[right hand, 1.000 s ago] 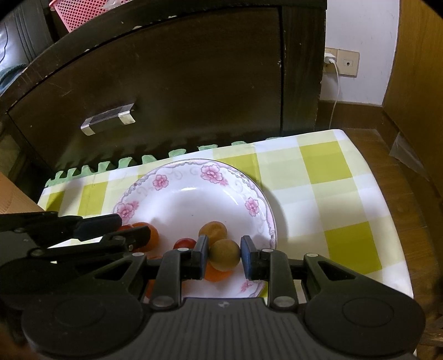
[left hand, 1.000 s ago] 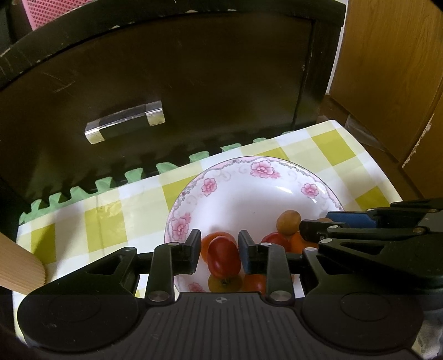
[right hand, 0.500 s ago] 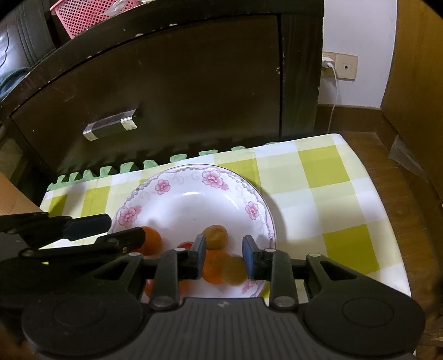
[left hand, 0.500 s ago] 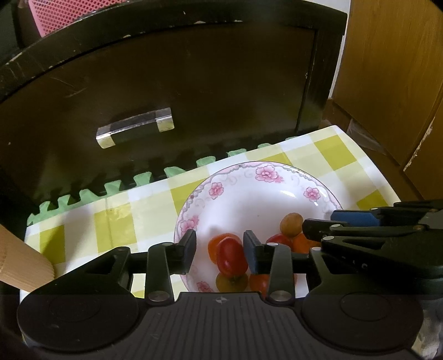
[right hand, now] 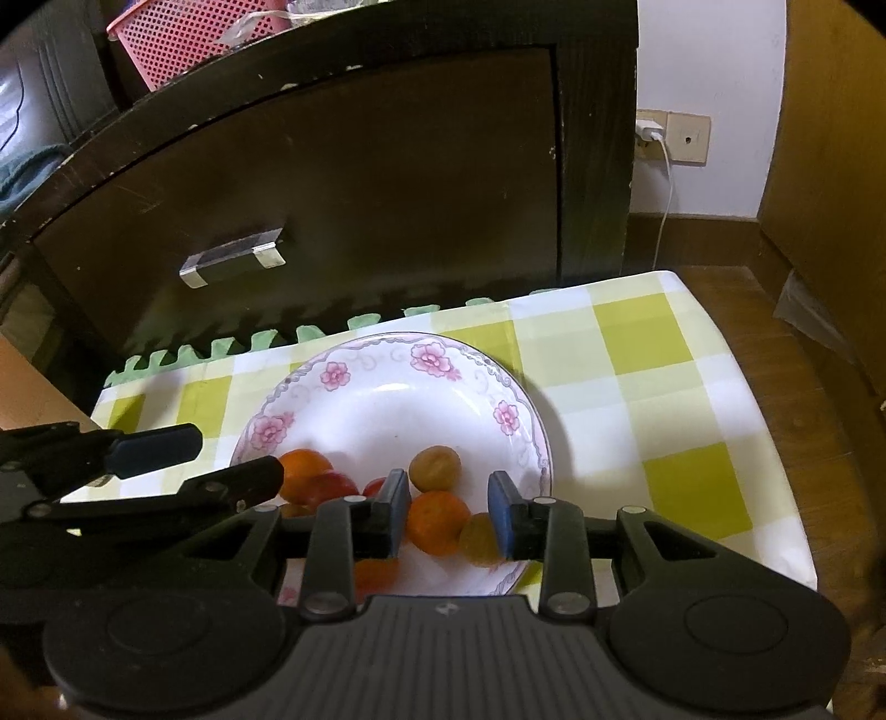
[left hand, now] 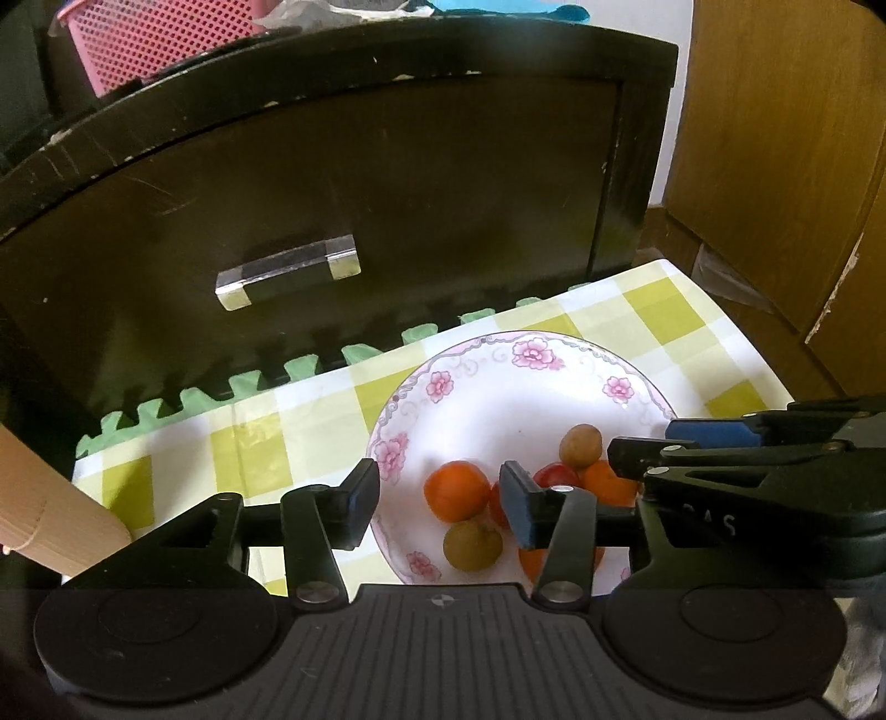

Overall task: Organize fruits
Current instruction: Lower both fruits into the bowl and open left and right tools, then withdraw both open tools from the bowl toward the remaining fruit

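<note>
- While both tools hang over the dish, the left gripper [left hand: 440, 495] has its jaws spread wide with nothing between them, which fits a release just made or a fresh reach about to begin.
- Between and just past its fingers lie an orange [left hand: 457, 490] and, nearer the camera, a greenish-brown fruit [left hand: 472, 545]; neither is pinched.
- Close on its right, the right gripper [right hand: 448, 512] also stands parted and empty, its fingers framing another orange [right hand: 437, 520] and a blurred yellowish fruit [right hand: 479, 538] without clamping either.
- All the fruit sits inside the floral plate [right hand: 387, 354], bunched at the near side: a brown round fruit [right hand: 434, 468] lies a little farther in, and a red tomato-like one [left hand: 556, 475] is wedged among the oranges.
- Judging by this, the gathering looks largely done; the deep rim keeps the round pieces from rolling off.
- Under the plate lies a yellow-and-white checked cloth [right hand: 637, 354] with a green foam mat edge [left hand: 249, 387] showing behind it.
- Beyond stands a dark cabinet [left hand: 387, 183] with a clear handle [left hand: 288, 271], and a pink basket [right hand: 194, 39] sits on top.
</note>
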### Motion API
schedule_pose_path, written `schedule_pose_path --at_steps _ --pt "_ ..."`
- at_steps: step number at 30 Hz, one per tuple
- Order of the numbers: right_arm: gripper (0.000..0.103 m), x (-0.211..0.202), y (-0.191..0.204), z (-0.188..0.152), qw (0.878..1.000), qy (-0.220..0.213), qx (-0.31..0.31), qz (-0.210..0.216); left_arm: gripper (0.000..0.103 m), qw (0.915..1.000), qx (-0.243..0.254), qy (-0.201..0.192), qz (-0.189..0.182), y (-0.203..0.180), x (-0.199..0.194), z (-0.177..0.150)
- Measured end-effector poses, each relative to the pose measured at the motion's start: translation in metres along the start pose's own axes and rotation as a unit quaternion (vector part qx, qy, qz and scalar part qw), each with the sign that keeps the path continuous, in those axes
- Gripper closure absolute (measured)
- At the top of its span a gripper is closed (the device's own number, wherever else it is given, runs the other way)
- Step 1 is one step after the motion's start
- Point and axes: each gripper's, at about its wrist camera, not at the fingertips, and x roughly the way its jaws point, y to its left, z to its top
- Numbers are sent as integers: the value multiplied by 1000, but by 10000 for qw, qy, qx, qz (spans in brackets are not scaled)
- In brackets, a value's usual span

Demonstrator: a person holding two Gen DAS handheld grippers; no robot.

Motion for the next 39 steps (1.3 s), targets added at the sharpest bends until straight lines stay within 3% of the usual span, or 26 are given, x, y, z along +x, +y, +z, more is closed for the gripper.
schedule_pose_path --at_steps 18,30,39 --pt "72 -27 11 -11 9996 -248 -92 51 42 10000 3 -43 -43 8 -23 -16" --pt "71 -51 35 -49 9985 -34 -515 207 40 9987 -196 262 -380 26 -42 -66" --pt "71 -56 42 -68 9981 217 -448 357 40 9957 58 552 -746 11 -42 -99"
